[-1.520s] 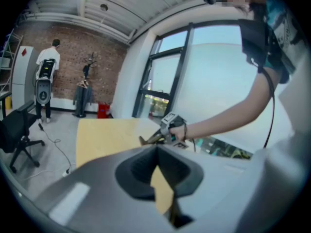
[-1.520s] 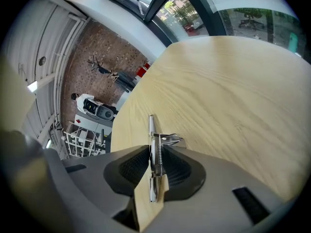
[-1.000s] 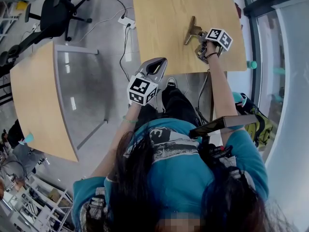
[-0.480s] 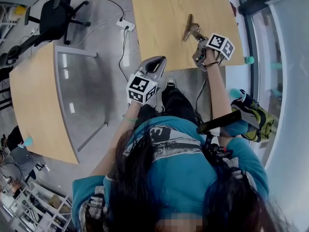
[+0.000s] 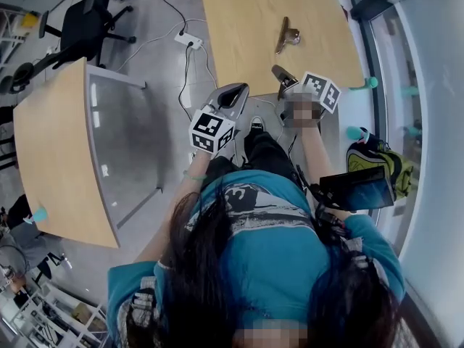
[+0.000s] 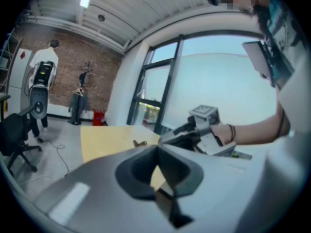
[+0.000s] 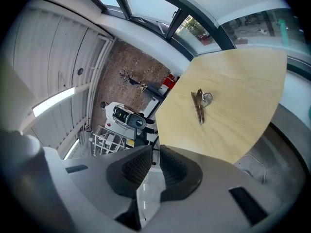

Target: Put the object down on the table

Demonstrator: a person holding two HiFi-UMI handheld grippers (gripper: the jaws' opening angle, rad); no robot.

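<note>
Item: brown clip (image 5: 286, 35) with a silvery wire loop. It lies flat on the pale wooden table (image 5: 239, 20), in the right half of the top, nearer the right edge than the left and clear of every edge; nothing touches it. Right gripper (image 7: 154, 163): jaws drawn together to a thin slit with nothing between them. It is held at the table's near edge, toward the near right corner, and points at the clip from well apart. Its marker cube (image 5: 320, 91) shows square black-and-white patterns. The person's right forearm (image 5: 316, 147) reaches straight forward from the shoulder. Left gripper (image 6: 156, 154): pads meeting, empty. It is held off the table in front of the near left corner, over the floor, and is tilted up toward the table top. Its marker cube (image 5: 212, 132) carries the same kind of black-and-white squares. The left forearm (image 5: 185, 194) is bent inward at the elbow. The person wears a teal shirt (image 5: 275, 267); a black-and-white print band runs across the upper back, its lettering too small to read. Surroundings: a dark flat screen device (image 5: 357, 188) by the right shoulder; a second wooden table (image 5: 51, 151) to the left; a black office chair (image 5: 83, 20) beyond it; a white power strip (image 5: 187, 39) with cables on the floor beside the table's left edge; a blue and yellow-green bag (image 5: 384, 169) on the floor at the right.
</note>
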